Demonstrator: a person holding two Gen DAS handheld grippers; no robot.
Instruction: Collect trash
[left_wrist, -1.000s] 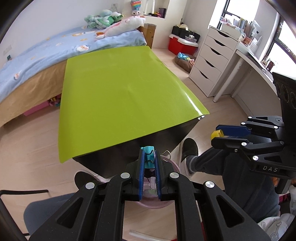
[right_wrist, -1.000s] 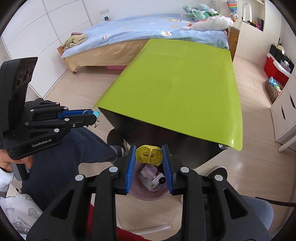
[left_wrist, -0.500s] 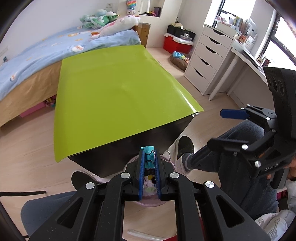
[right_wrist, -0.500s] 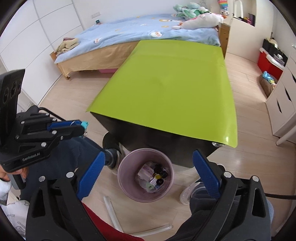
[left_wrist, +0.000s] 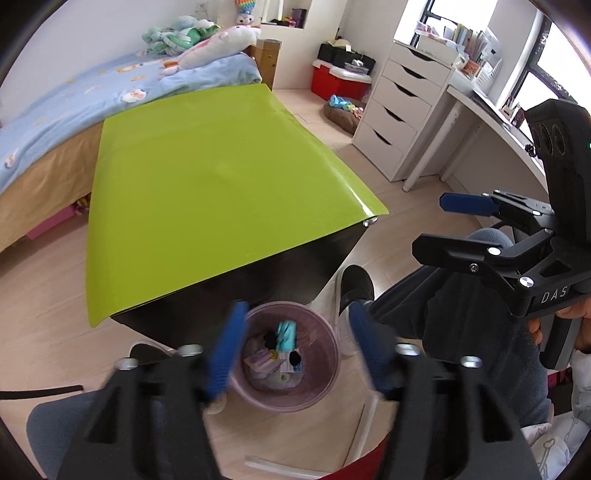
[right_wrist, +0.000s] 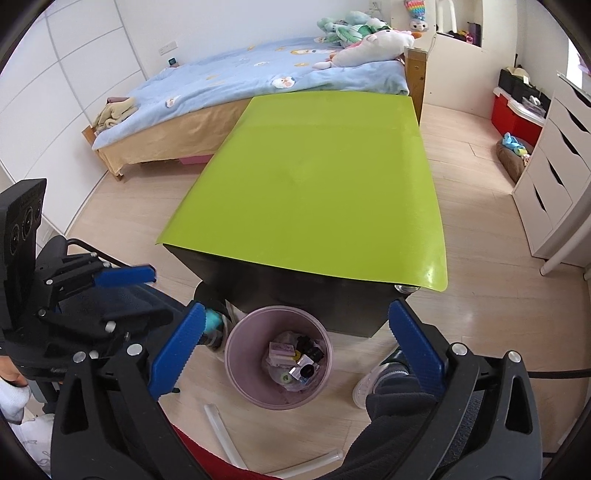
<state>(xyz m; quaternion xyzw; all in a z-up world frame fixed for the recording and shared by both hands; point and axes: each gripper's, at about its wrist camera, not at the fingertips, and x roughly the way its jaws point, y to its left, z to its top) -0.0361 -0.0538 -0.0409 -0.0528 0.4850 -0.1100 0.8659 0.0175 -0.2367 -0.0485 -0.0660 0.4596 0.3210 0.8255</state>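
A pink trash bin (left_wrist: 325, 334) stands on the floor at the near end of the green-topped table (left_wrist: 207, 184). It holds several bits of trash, and a teal piece (left_wrist: 286, 334) is at its mouth, whether falling or lying there I cannot tell. My left gripper (left_wrist: 295, 350) is open above the bin, fingers blurred. My right gripper (right_wrist: 295, 350) is wide open and empty above the same bin (right_wrist: 236, 347). In the right wrist view the teal piece (right_wrist: 212, 320) shows by my left fingers (right_wrist: 125, 275).
A bed (right_wrist: 258, 74) with soft toys lies beyond the table. A white drawer unit (left_wrist: 399, 122) and desk stand at the right. The person's legs and shoes (left_wrist: 354, 286) are beside the bin. Clear tubes (right_wrist: 221, 428) lie on the floor.
My left gripper has opened and let go of the teal piece over the bin. My right gripper opened earlier and dropped the yellow roll; it stays open.
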